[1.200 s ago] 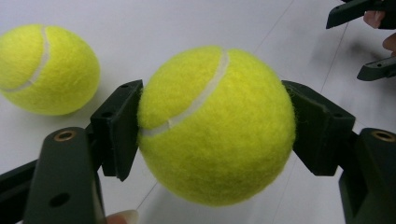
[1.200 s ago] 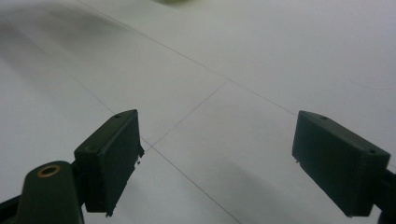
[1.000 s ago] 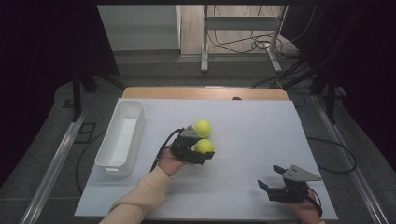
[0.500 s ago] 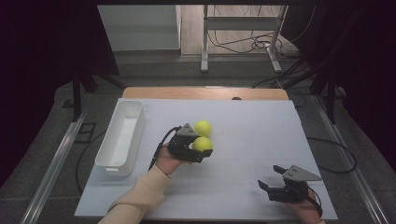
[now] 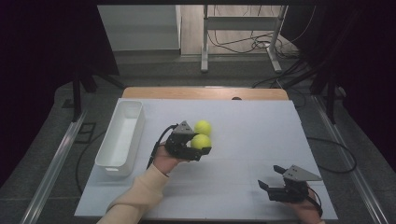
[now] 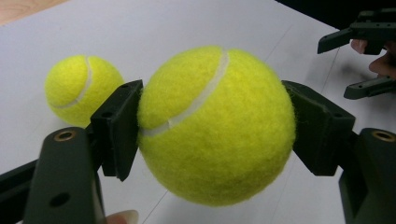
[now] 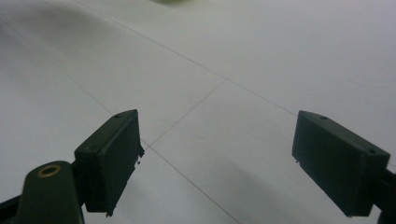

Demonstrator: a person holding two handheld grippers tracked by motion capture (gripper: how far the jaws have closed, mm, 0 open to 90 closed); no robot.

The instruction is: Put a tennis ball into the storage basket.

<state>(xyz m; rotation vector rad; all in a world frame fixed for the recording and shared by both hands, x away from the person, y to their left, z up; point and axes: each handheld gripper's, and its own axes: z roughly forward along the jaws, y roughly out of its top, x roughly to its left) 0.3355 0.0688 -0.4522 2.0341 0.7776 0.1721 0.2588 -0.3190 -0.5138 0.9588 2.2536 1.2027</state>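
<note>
The left gripper (image 6: pixel 212 135) has its jaws closed on a tennis ball (image 6: pixel 217 123), one pad pressed into each side, so the ball sits squarely between them and fills the gap. A ball has no long axis, so the angle of the grip matters little; what matters is where it goes. In the high view the held ball (image 5: pixel 201 142) sits at the front of the left gripper (image 5: pixel 198 148), near the middle of the white table (image 5: pixel 252 135).

Just past the jaws, a second tennis ball (image 6: pixel 81 88) lies on the table, close to the held one; in the high view it (image 5: pixel 202 127) sits just beyond the held ball, nearly touching it. Any swing forward risks nudging it, so lifting or drawing back first looks safer.

Off to the gripper's left side stands a white bin (image 5: pixel 120 138), long and narrow, its long axis running away from the person. It seems the likely place for the ball, and the left hand is far nearer to it than the right. The table between jaws and bin is bare.

The right gripper (image 5: pixel 276 179) rests well apart at the near right corner of the table, jaws wide open and holding nothing, pads (image 7: pixel 112 154) over bare table.
</note>
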